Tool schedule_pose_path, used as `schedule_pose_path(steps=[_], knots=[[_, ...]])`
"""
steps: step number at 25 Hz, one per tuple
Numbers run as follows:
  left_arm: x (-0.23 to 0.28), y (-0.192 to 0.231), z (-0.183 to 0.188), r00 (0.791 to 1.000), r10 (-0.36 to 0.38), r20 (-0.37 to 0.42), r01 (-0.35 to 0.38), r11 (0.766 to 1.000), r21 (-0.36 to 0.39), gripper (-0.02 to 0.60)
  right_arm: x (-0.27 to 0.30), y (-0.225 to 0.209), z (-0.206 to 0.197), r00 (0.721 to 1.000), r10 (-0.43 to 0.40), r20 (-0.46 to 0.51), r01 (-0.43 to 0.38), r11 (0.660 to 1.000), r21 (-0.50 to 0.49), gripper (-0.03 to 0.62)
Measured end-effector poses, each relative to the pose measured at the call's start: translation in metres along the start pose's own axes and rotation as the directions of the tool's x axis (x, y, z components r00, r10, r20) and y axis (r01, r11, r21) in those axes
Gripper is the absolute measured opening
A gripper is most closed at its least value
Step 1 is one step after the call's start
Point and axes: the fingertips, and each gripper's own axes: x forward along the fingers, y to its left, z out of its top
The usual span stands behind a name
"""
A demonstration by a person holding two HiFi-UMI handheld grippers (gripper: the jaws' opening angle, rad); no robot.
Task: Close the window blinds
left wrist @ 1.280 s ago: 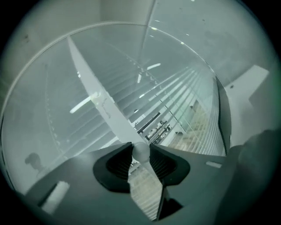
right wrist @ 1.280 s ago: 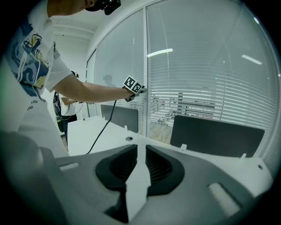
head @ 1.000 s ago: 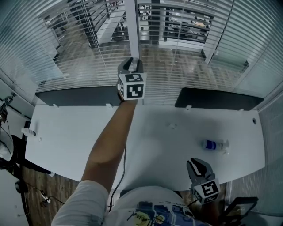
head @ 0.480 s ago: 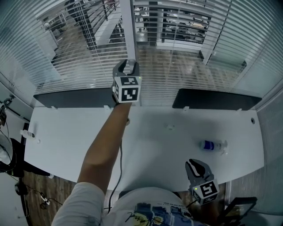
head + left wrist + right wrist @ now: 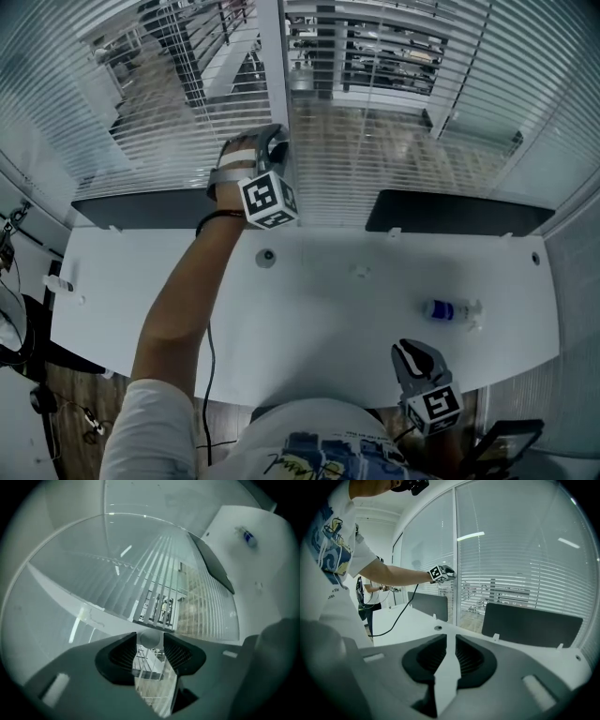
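In the head view, the left gripper (image 5: pixel 274 141) reaches across the long white desk (image 5: pixel 328 319) to the white slatted window blinds (image 5: pixel 394 159). The outside shows between the middle slats, so the tilting looks unfinished. The right gripper (image 5: pixel 412 349) hangs at the desk's near edge. A small clear bottle with a blue label (image 5: pixel 452 308) and two dark grey divider panels (image 5: pixel 459 211) sit clear of the reach.

In the left gripper view, the jaws have just been opening and stand spread. The pale round tilt wand (image 5: pixel 150 638) sits between them, apparently let go. The next move likely calls for gripping it again and twisting further.

In the right gripper view, the jaws are slightly apart with nothing between them.
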Motion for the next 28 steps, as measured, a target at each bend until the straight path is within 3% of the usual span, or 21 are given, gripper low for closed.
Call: schedule_pose_path(steps=[3, 6, 11, 14, 19, 23, 25, 28], knots=[[0.004, -0.002, -0.001, 1.0, -0.009, -0.01, 0.01, 0.994, 0.108, 0.152, 0.0, 0.001, -0.002, 1.0, 0.005, -0.014, -0.005, 1.0, 0.0, 0.048], [0.006, 0.0, -0.001, 1.0, 0.008, -0.013, -0.006, 0.993, 0.117, 0.132, 0.001, 0.001, -0.001, 1.0, 0.003, -0.019, -0.003, 1.0, -0.001, 0.048], [0.005, 0.001, 0.001, 0.999, 0.034, -0.003, -0.034, 0.998, -0.054, 0.129, 0.0, 0.002, -0.002, 0.999, 0.006, -0.032, -0.006, 1.0, 0.003, 0.048], [0.004, 0.002, 0.002, 0.999, 0.049, 0.001, -0.048, 0.98, -0.194, 0.127, 0.001, 0.0, -0.002, 1.0, 0.005, -0.027, -0.005, 1.0, -0.004, 0.048], [0.003, 0.005, 0.0, 0.998, 0.067, -0.002, -0.062, 0.913, -0.403, 0.127, 0.001, -0.001, -0.004, 1.0, 0.004, -0.025, -0.004, 1.0, -0.005, 0.048], [0.001, 0.009, -0.004, 0.998, 0.064, 0.0, -0.052, 0.82, -0.569, 0.127, 0.001, 0.001, -0.003, 1.0, 0.007, -0.021, -0.007, 1.0, -0.002, 0.048], [0.0, 0.01, -0.005, 0.998, 0.067, -0.002, -0.054, 0.781, -0.623, 0.127, 0.002, 0.001, -0.003, 1.0, 0.006, -0.019, -0.006, 1.0, 0.0, 0.048], [0.0, 0.01, -0.006, 0.997, 0.072, 0.0, -0.054, 0.745, -0.665, 0.127, 0.002, 0.002, -0.006, 1.0, 0.011, -0.021, -0.011, 1.0, 0.007, 0.048]])
